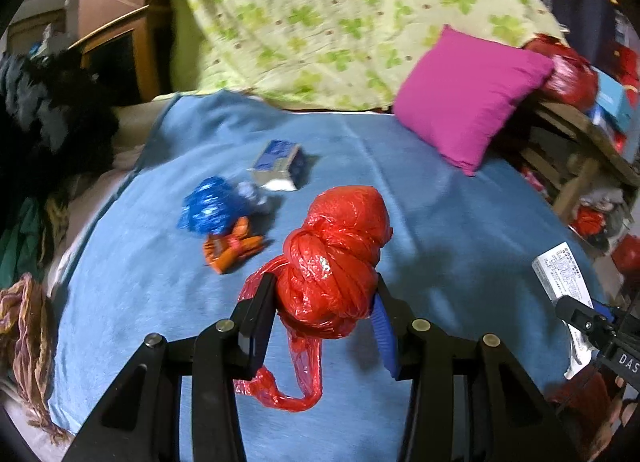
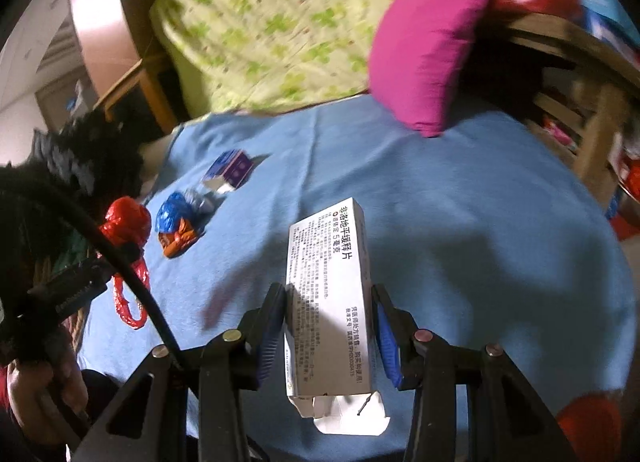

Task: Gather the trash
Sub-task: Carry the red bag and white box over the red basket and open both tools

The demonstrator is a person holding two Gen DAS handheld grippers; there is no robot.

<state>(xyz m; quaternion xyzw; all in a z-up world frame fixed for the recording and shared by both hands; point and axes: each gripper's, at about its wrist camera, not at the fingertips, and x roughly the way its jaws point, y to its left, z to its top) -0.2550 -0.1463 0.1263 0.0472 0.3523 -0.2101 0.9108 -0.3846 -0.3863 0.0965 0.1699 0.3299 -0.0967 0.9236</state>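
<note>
My left gripper point(image 1: 324, 294) is shut on a knotted red plastic bag point(image 1: 336, 254), held above the blue blanket point(image 1: 440, 221); the bag's loose tail hangs below. It also shows in the right wrist view point(image 2: 126, 221). My right gripper point(image 2: 328, 302) is shut on a white medicine box point(image 2: 328, 294) with printed text, its end flap open; the box also shows at the right edge of the left wrist view point(image 1: 564, 274). On the blanket lie a crumpled blue wrapper point(image 1: 212, 209), an orange wrapper point(image 1: 232, 248) and a small blue carton point(image 1: 280, 165).
A magenta pillow point(image 1: 468, 97) leans at the blanket's far right. A green-patterned quilt point(image 1: 340, 21) rises behind. A wooden shelf point(image 1: 580, 165) with red bags stands to the right. Dark clothes point(image 1: 52, 121) pile at the left.
</note>
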